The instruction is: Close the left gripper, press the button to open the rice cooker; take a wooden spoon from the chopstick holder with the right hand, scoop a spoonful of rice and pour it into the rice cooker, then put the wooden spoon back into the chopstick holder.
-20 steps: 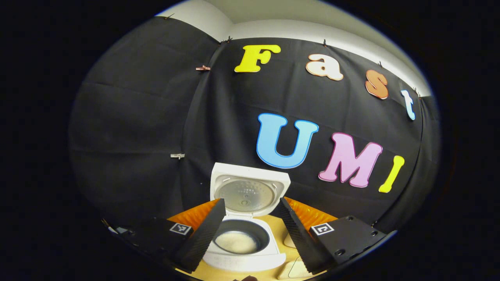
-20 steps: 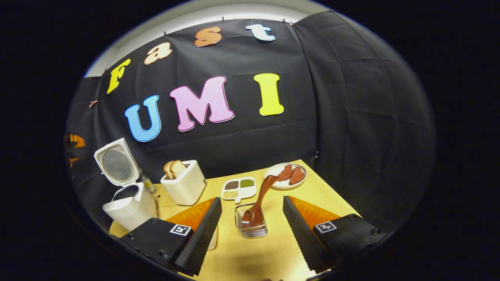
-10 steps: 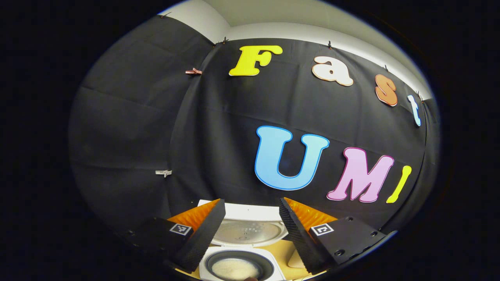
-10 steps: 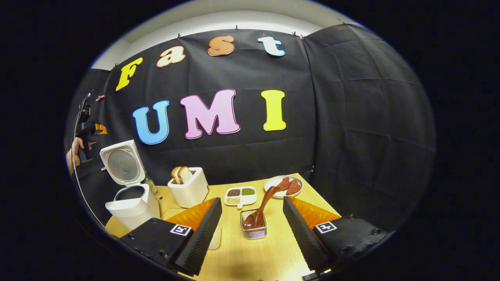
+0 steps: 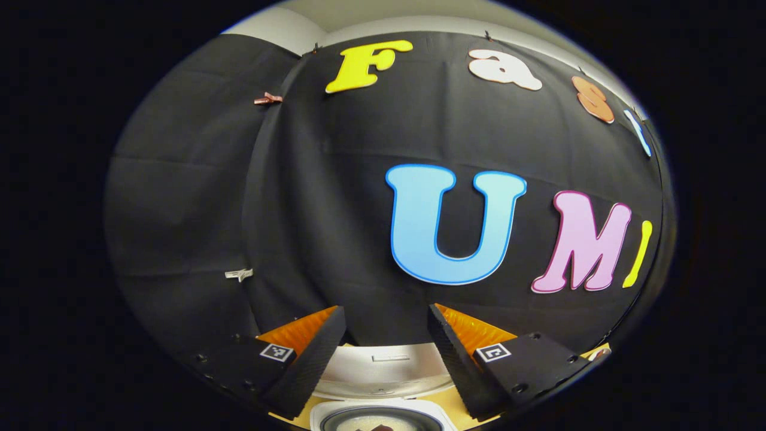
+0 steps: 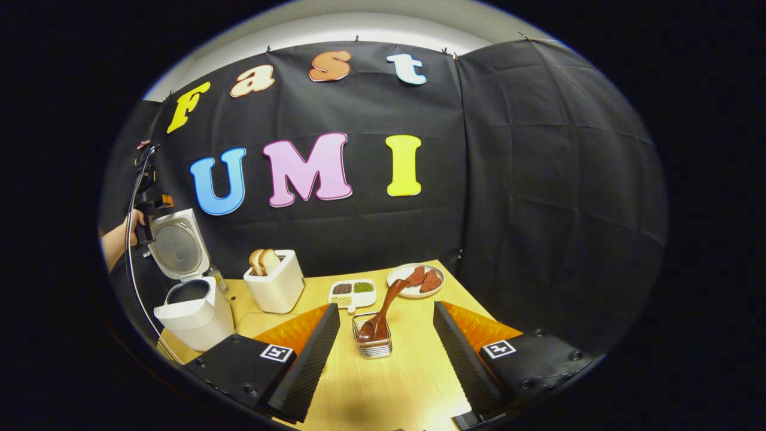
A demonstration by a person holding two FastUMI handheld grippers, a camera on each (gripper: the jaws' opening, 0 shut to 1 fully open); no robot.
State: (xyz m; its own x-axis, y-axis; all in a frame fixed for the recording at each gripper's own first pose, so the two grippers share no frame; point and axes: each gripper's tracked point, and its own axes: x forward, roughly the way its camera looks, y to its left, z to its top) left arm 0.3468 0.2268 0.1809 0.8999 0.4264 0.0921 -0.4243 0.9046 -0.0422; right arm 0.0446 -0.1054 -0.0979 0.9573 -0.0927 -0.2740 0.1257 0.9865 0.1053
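toaster [image 6: 276,286] and seed tray [image 6: 352,293] behind chopstick holder [image 6: 372,343], plate [image 6: 415,279] beyond

From my left camera I see my left gripper [image 5: 386,335] with its fingers spread apart and nothing between them, held above the rice cooker [image 5: 383,413], whose raised white lid [image 5: 386,371] stands upright against the black cloth wall [image 5: 335,209].
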